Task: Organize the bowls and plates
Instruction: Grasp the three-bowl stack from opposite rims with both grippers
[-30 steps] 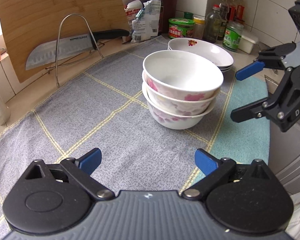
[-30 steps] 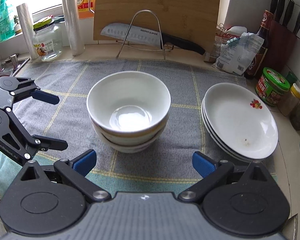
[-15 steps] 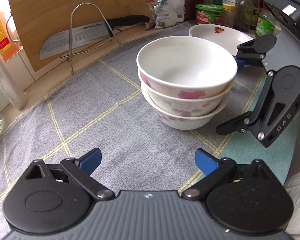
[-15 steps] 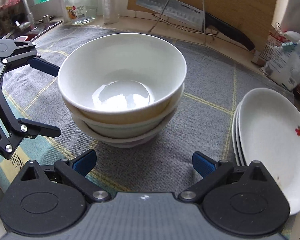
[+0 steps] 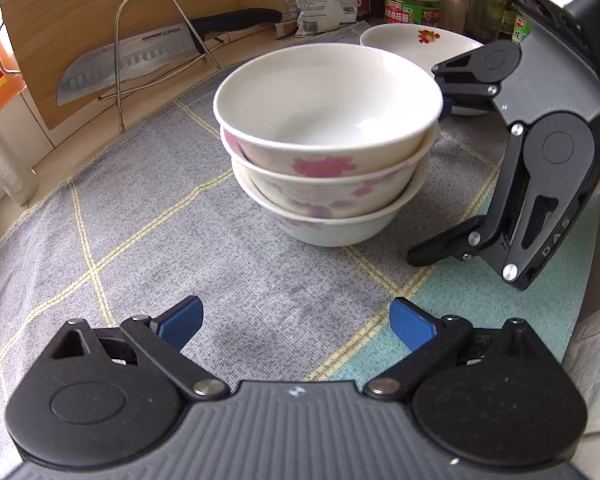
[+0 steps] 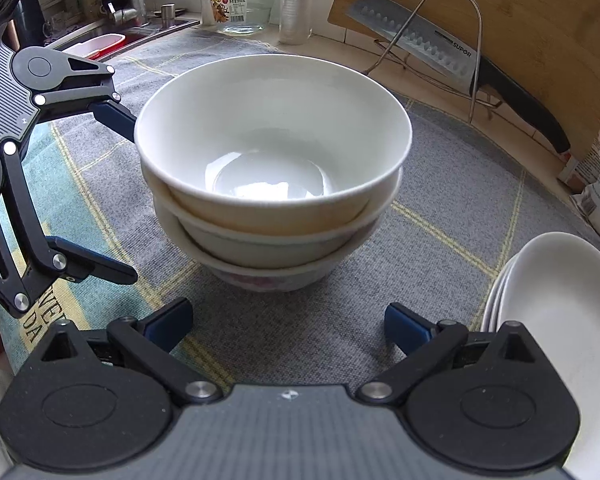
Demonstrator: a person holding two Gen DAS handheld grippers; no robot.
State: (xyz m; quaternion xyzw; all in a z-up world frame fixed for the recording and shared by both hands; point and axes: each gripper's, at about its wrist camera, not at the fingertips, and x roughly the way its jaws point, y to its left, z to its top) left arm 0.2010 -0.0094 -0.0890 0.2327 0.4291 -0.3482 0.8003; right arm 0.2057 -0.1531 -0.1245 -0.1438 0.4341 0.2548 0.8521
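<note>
My left gripper (image 5: pixel 296 322) is spread wide and holds nothing; my right gripper (image 6: pixel 288 326) is spread and empty too. A stack of three bowls (image 5: pixel 326 144) fills the centre of both frames on a grey cloth (image 5: pixel 140 224). I judge the stack should be clasped low from both sides, evenly, so the nested bowls don't slip. Each gripper is angled slightly downward, flanking the stack. The stack of plates (image 6: pixel 560 320) sits lower right in the right wrist view.
</note>
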